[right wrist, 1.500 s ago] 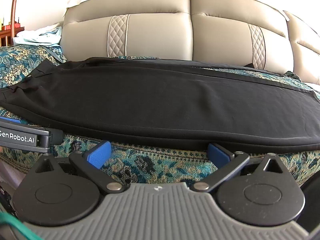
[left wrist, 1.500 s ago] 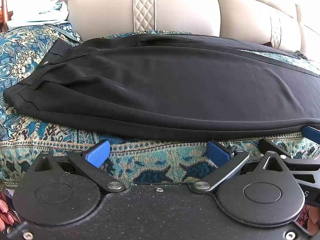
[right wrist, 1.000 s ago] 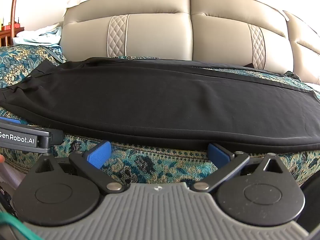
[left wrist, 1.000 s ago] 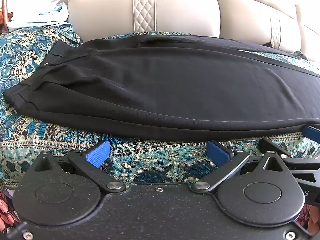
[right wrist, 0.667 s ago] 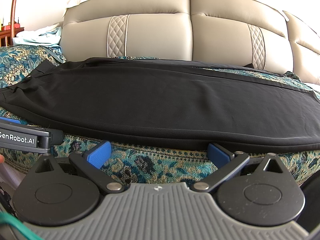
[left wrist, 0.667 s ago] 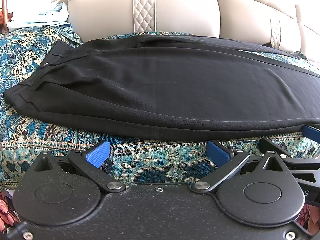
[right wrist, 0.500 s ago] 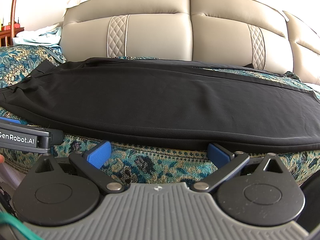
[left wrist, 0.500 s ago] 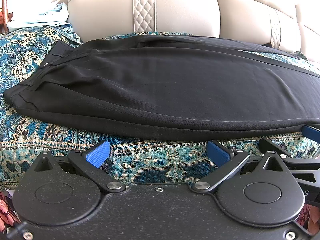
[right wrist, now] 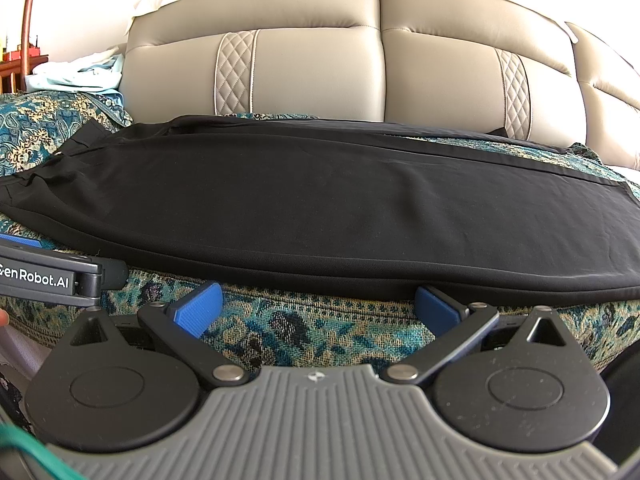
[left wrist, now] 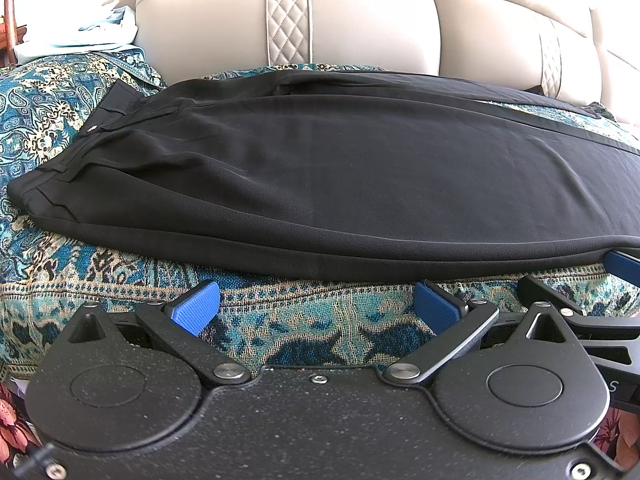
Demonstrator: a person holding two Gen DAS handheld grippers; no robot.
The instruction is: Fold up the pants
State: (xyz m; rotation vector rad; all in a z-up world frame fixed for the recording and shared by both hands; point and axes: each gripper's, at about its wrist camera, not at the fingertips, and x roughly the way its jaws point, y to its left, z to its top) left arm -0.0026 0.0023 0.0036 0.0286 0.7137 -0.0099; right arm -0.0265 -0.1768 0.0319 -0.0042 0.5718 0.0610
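Observation:
Black pants (left wrist: pixel 320 176) lie flat lengthwise on a sofa seat covered with a teal patterned throw (left wrist: pixel 300 316). The waistband is at the left and the legs run to the right, one laid on the other. They also show in the right wrist view (right wrist: pixel 320 200). My left gripper (left wrist: pixel 316 308) is open and empty just in front of the pants' near edge. My right gripper (right wrist: pixel 318 306) is open and empty, also just short of that near edge, to the right of the left one.
The beige leather sofa backrest (right wrist: pixel 320 64) rises right behind the pants. A pale blue cloth (left wrist: pixel 80 36) lies on the far left arm. The left gripper's body (right wrist: pixel 44 276) shows at the left of the right wrist view.

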